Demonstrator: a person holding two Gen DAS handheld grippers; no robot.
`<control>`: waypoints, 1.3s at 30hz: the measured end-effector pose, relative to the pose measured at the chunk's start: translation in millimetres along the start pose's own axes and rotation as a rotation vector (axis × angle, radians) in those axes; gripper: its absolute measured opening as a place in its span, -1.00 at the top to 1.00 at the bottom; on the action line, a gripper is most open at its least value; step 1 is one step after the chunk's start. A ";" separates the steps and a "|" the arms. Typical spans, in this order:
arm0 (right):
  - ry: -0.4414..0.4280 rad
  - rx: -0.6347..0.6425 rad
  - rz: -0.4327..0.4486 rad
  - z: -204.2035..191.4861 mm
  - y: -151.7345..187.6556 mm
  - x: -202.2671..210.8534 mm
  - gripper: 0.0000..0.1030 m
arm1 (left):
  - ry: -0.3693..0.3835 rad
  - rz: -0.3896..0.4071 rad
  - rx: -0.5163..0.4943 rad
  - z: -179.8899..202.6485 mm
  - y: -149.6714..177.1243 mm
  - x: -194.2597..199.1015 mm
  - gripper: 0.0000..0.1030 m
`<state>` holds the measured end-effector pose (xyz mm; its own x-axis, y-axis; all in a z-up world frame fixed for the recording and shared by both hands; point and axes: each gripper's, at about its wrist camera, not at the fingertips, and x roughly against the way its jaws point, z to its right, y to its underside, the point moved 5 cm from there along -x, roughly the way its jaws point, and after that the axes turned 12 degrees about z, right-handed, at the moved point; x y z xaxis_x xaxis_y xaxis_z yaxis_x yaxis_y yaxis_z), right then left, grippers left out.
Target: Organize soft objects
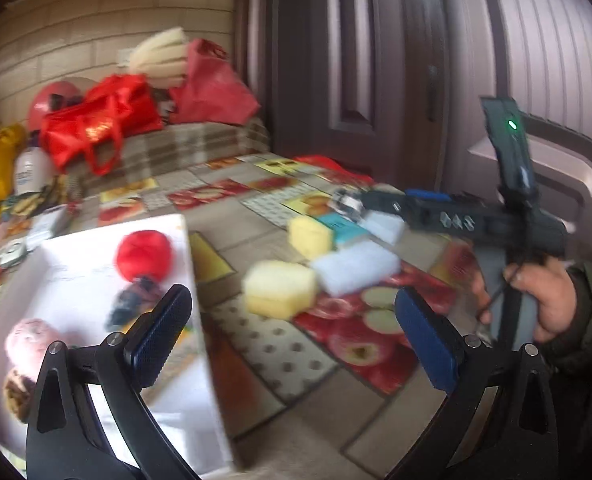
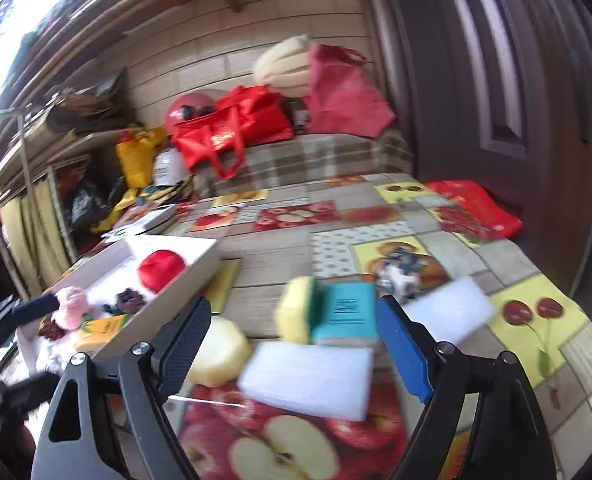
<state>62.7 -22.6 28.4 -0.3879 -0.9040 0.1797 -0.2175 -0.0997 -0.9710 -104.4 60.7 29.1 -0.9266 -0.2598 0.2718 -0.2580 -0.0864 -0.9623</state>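
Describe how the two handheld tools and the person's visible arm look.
Each tool has black curved finger arms with silver pivot screws and blue textured pads. The right tool has a dark body with blue accents, an upright dark device with a green light, and a thin black cable. The hand has a dark olive sleeve.

Motion blur smears both views. We can't identify the dark item in the white box, nor the small grey-white object far on the desk. Teal box print unreadable.
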 end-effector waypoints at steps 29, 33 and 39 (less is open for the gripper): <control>0.185 -0.233 -0.055 88.7 6.6 3.6 -0.65 | 0.234 -0.444 -0.156 81.1 45.6 -83.6 -0.99; 0.183 -0.240 -0.058 89.7 6.7 3.1 -0.65 | 0.234 -0.444 -0.156 81.4 45.6 -83.5 -0.99; 0.184 -0.242 -0.062 91.1 7.7 2.2 -0.65 | 0.234 -0.444 -0.156 81.3 45.8 -83.8 -0.99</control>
<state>141.8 -63.2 7.0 -0.5178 -0.8070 0.2841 -0.4438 -0.0305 -0.8956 -16.3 0.3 -36.7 -0.7507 -0.0078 0.6606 -0.6606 0.0093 -0.7507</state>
